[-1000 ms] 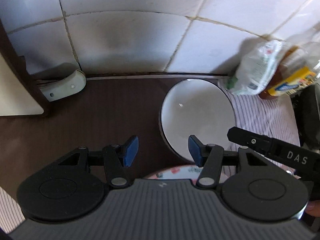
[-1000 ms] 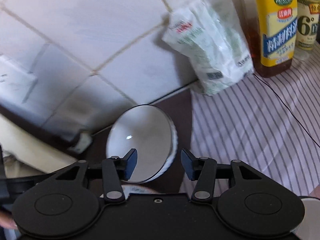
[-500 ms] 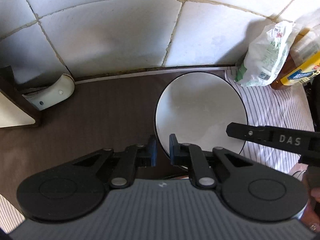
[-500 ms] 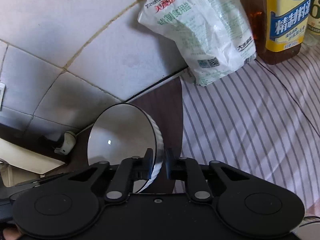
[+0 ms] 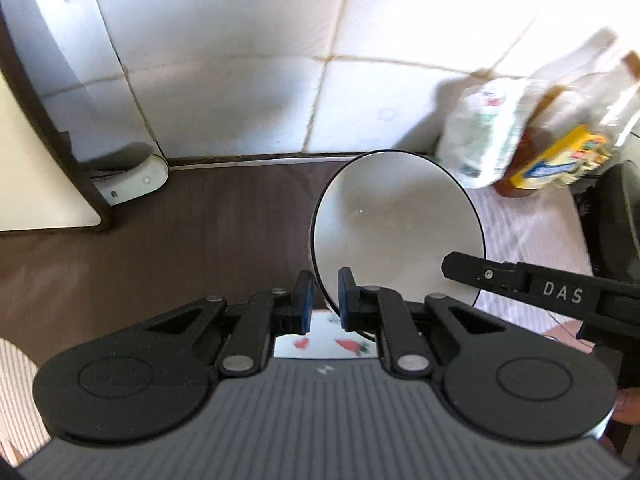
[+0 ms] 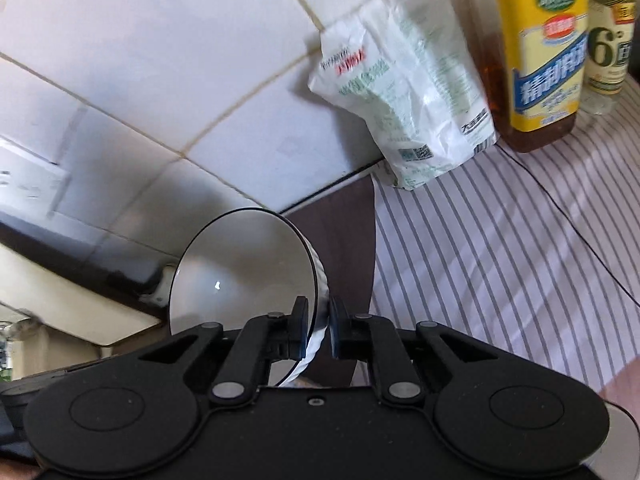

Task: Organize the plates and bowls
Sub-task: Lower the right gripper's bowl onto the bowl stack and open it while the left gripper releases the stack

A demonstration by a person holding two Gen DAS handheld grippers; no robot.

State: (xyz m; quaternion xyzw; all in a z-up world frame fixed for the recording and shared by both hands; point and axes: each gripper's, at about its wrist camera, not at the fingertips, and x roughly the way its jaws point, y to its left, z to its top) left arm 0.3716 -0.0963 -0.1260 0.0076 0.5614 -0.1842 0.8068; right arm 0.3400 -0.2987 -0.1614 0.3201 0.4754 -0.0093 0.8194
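A white bowl (image 5: 396,224) with a thin dark rim is held off the dark wooden counter (image 5: 192,232) by both grippers. My left gripper (image 5: 322,304) is shut on the bowl's near-left rim, blue pads on either side of the wall. My right gripper (image 6: 317,330) is shut on the bowl (image 6: 244,268) at its right rim, one pad inside and one on the ribbed outer wall. The right gripper's black arm (image 5: 540,290) reaches in over the bowl's right edge in the left wrist view. Below the left fingers shows a plate (image 5: 328,344) with red strawberry prints.
A white tiled wall (image 5: 248,80) stands close behind. A white food bag (image 6: 404,92) and an oil bottle (image 6: 536,56) with a second bottle (image 6: 608,36) stand on a striped cloth (image 6: 500,240) at the right. A white bracket (image 5: 132,182) and cream board (image 5: 36,168) sit at the left.
Both grippers went from open to shut on the bowl's rim, left and right. The bowl has since come up off the counter, uncovering the strawberry plate beneath.
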